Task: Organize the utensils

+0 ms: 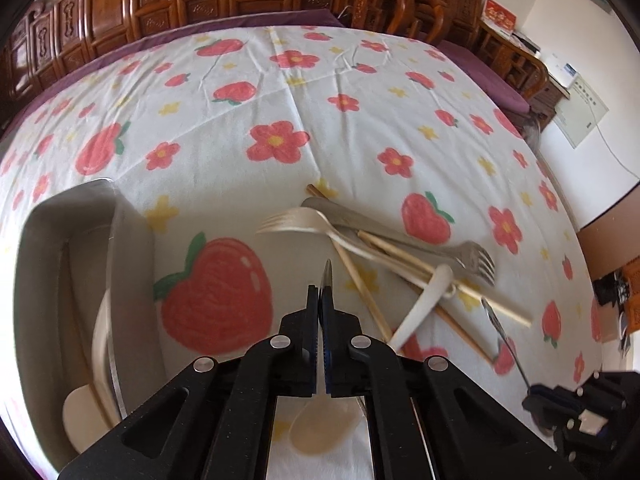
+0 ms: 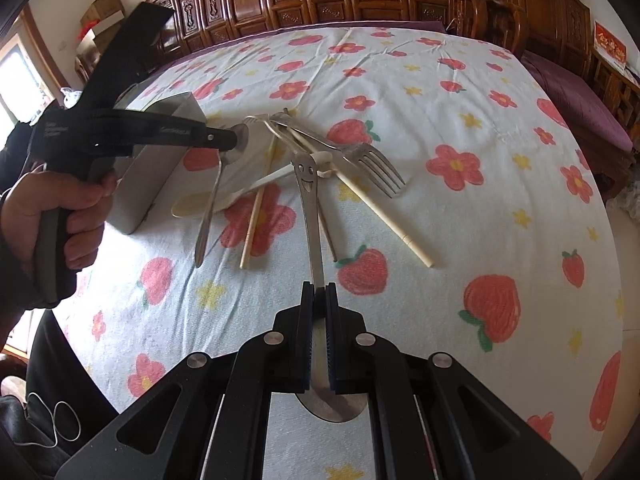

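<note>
- Table [image 2: 460, 240]: covered by a strawberry-and-flower cloth.
- Metal tray [image 1: 44, 264]: at the table's left, holding a cream utensil.
- Utensil pile [image 2: 320, 152]: forks, chopsticks and a cream spoon, crossed beside the tray.
- Right gripper [image 2: 319, 292]: jaws clamped on a smiley-handled spoon [image 2: 310, 208].
- Left gripper [image 1: 321, 300]: jaws clamped on a thin metal utensil [image 2: 210, 208], held above the table.
</note>
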`<state>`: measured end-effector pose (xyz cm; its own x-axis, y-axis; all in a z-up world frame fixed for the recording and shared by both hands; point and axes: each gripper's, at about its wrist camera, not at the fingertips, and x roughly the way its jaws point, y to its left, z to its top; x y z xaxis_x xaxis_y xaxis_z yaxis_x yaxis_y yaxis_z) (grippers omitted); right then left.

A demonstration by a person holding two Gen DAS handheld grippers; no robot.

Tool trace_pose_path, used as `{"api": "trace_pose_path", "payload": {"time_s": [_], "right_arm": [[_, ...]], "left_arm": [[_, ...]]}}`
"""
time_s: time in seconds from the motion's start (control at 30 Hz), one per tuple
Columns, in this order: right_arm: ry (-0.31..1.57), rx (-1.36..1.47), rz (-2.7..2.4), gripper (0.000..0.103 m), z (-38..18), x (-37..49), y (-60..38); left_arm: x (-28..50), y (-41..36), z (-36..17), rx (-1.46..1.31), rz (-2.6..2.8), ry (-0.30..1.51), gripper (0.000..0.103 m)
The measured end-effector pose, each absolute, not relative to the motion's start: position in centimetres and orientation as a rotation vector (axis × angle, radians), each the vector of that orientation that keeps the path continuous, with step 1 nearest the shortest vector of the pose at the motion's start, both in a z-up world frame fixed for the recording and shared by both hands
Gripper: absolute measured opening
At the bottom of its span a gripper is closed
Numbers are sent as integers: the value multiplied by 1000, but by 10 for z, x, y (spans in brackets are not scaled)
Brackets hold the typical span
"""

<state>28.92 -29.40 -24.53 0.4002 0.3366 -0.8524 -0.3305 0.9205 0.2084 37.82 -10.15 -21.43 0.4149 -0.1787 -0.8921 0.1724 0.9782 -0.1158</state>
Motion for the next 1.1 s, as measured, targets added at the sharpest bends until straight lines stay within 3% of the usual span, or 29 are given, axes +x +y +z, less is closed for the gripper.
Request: {"api": "trace_pose_path", "payload": {"time_s": [0.77, 1.1], "right_arm": [[994, -14, 458, 7, -200, 291, -231], [972, -25, 485, 7, -186, 299, -200]], "left_arm": [[316, -30, -117, -12, -230, 931, 1], [321, 19, -106, -18, -148, 902, 1]]}}
